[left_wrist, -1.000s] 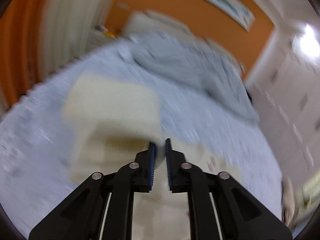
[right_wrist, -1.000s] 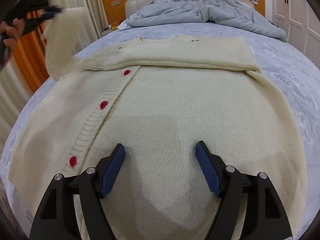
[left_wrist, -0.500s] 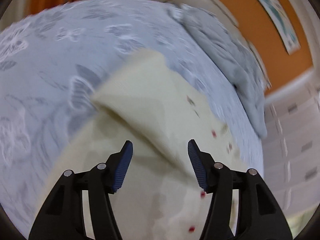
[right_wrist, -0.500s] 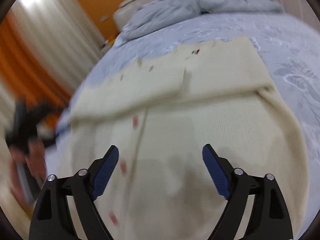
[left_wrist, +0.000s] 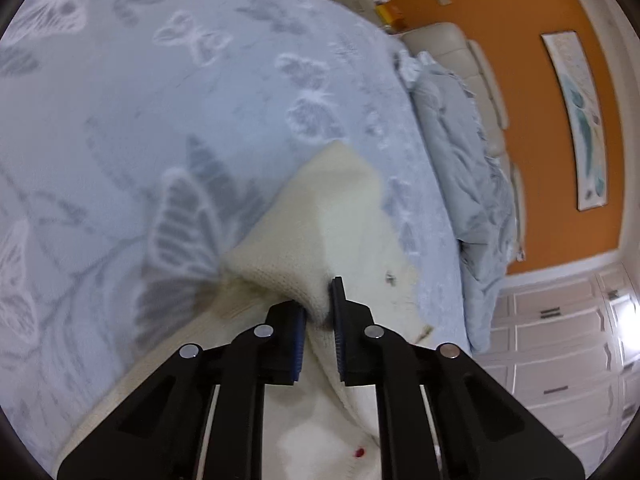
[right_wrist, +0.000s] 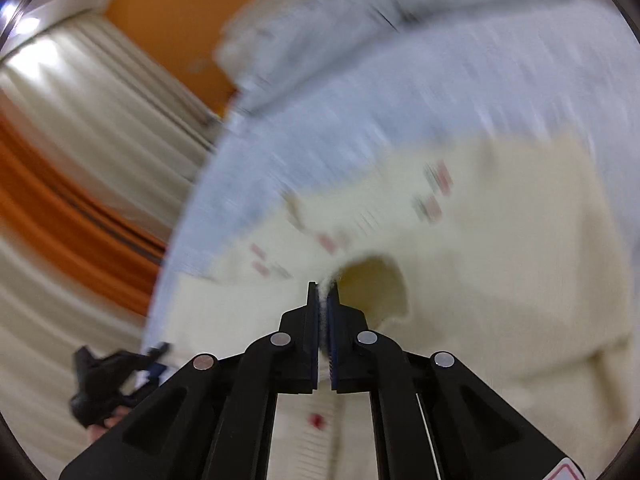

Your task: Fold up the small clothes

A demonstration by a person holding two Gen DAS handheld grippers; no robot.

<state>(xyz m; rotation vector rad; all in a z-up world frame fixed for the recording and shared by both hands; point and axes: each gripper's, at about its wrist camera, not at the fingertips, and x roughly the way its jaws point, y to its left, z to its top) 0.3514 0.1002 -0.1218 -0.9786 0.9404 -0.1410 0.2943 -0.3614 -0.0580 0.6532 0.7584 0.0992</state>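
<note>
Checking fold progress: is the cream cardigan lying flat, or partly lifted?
Partly lifted. The left gripper and right gripper are each shut on a raised fold of the cardigan, above the bedspread.

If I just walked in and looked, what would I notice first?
Probably the cream sweater with red buttons, lying on the pale blue flowery bedspread. Both grippers pinch it: the left gripper holds a fold of knit, and the right gripper grips another edge. Behind, the bright orange wall stands out beyond a rumpled grey blanket.
</note>
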